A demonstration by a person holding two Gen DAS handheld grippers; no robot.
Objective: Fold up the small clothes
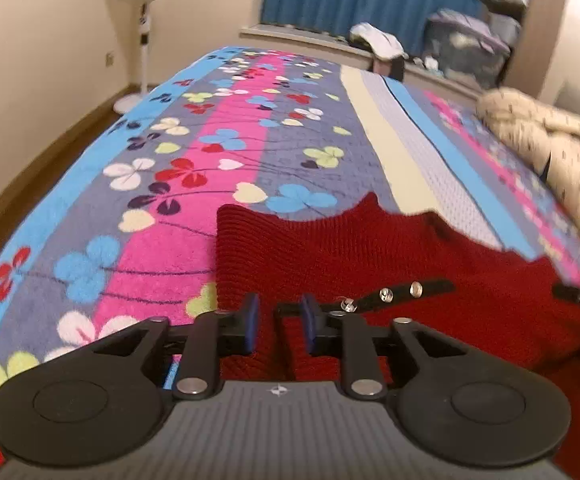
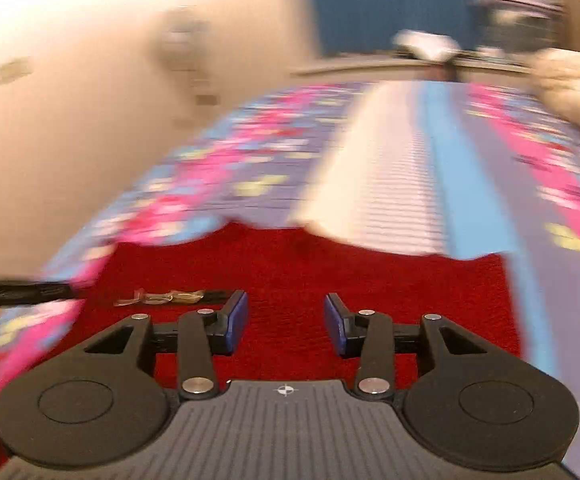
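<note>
Red knit sweater [image 1: 369, 256] lies on the flowered bed cover [image 1: 170, 168]. Left hand-held gripper [image 1: 278, 320] pinches a fold of the sweater near its edge. Right hand-held gripper [image 2: 286, 316] spread wide above the knit; view blurred.

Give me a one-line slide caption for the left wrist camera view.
Left gripper, jaws narrowly apart, over a red knit garment with a black beaded strap, spread on a floral bedspread.

left tongs [image 1: 278, 322] nearly closed, right tongs [image 2: 286, 320] parted
</note>
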